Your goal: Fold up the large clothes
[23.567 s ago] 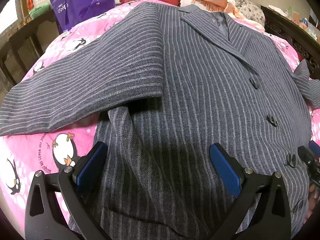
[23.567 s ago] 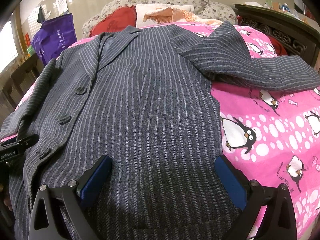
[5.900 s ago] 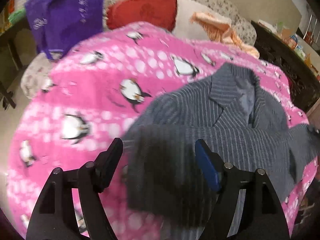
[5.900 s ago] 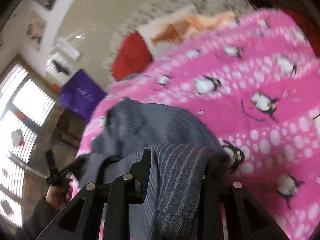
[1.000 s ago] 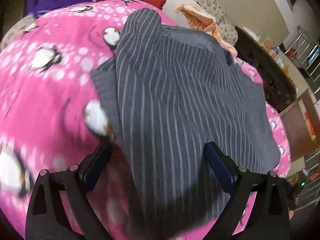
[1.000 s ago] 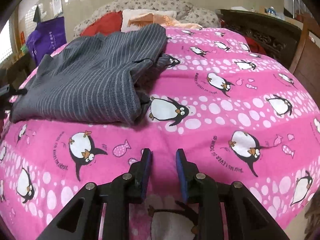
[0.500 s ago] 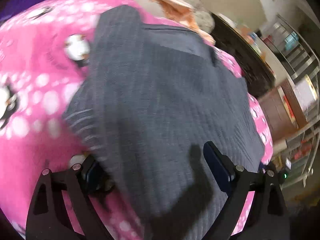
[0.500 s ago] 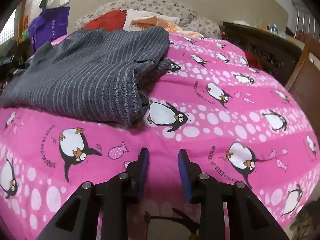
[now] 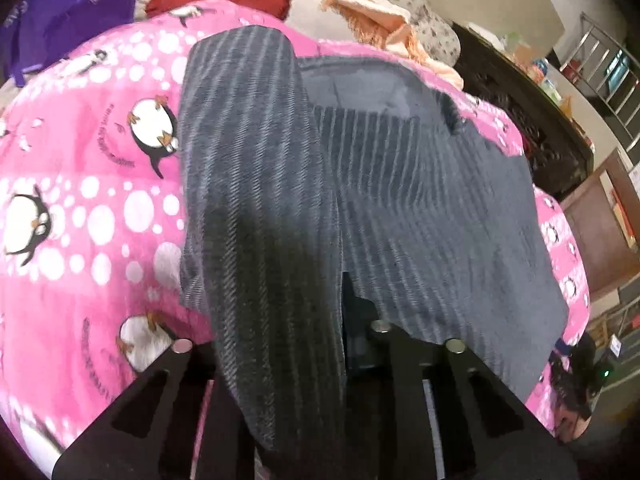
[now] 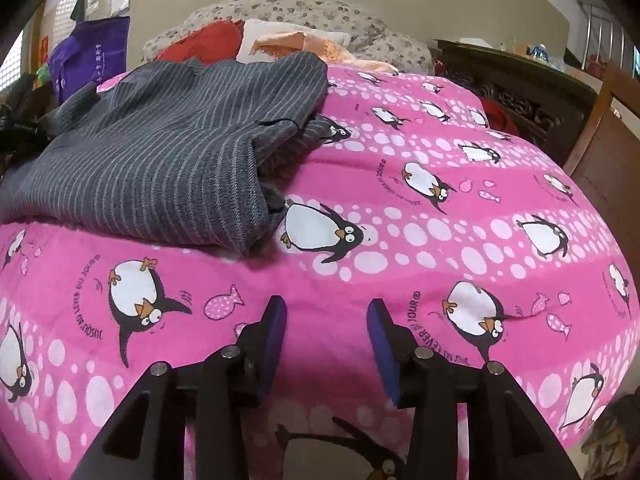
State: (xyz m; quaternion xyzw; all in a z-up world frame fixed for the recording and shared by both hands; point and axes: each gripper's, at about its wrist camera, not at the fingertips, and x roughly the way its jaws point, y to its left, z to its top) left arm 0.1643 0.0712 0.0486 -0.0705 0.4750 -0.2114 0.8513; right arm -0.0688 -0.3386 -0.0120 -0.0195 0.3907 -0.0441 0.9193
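Clamped on cloth, the fingers of the left gripper [image 9: 316, 344] are closing on a fold of the grey striped jacket [image 9: 384, 208], which drapes over them and hides both pads. Fingers of the right gripper [image 10: 326, 332] stand parted and are opening, with nothing between the two blue pads [image 10: 382, 344] but bare blanket.

Ahead of and beneath both pairs of fingers spreads the pink blanket [image 10: 420, 240], printed with penguins and white dots; it covers the bed and is the largest thing in sight. In the right wrist view the jacket lies folded in a thick bundle ahead of the fingers and to their left, well apart from them, its near edge resting on the blanket just beside a large penguin. In the left wrist view the jacket runs from the fingers away toward the head of the bed, one striped band rising up the middle and the wider folded body lying to the right of it.

Beyond the jacket, far from both grippers, a flowered pillow [image 10: 320, 20] lies at the head of the bed, with a red cushion [image 10: 204, 42] and a peach cloth [image 10: 288, 42] in front of it. A purple bag [image 10: 94, 52] hangs further to the left of these.
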